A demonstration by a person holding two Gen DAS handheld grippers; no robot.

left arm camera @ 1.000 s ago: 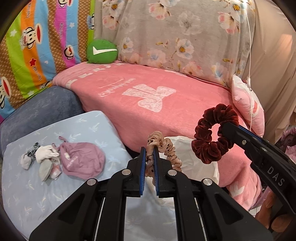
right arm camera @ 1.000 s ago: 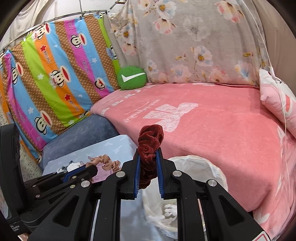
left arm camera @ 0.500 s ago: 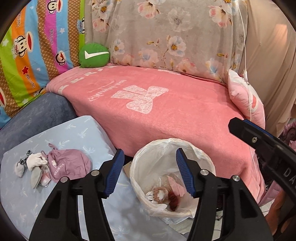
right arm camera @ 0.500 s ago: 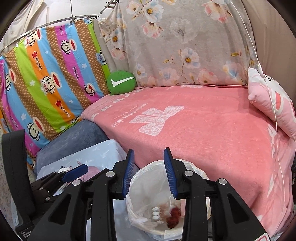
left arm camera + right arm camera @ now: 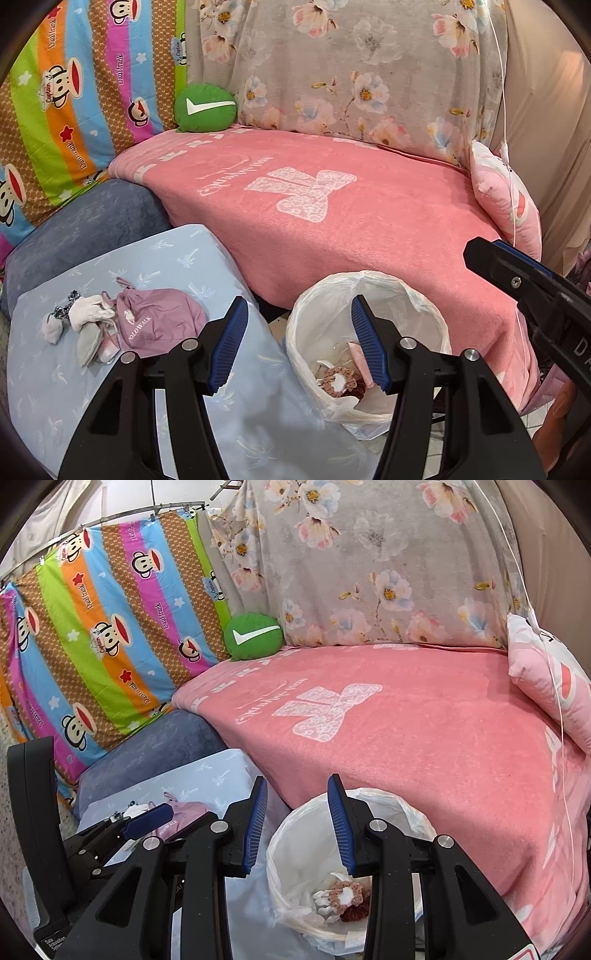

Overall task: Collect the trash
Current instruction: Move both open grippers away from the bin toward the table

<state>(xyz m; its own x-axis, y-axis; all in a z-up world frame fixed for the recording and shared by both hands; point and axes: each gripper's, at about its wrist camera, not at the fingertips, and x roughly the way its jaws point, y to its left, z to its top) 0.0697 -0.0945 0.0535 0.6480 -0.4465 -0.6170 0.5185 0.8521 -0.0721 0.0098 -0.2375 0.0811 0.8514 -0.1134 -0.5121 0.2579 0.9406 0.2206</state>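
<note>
Thin glossy plastic bin liner (image 5: 413, 295); fuzzy matt cloth pink blanket (image 5: 388, 229); ruffled fabric scrunchie (image 5: 345, 890).

Pink blanket (image 5: 369, 236) spread over bed, green round cushion (image 5: 205, 108) with white tick at its far corner, grey floral sheet (image 5: 362, 66) behind, striped monkey-print sheet (image 5: 96, 635) hanging left, pink pillow (image 5: 506, 199) at right edge, mauve drawstring pouch (image 5: 159, 323) and small socks (image 5: 86, 319) on pale blue cushion (image 5: 110, 387).

The trash bin (image 5: 369, 291) mouth lies open from above; the pink blanket (image 5: 369, 229) edge crowds its far side, the light-blue cushion (image 5: 147, 258) its left.
</note>
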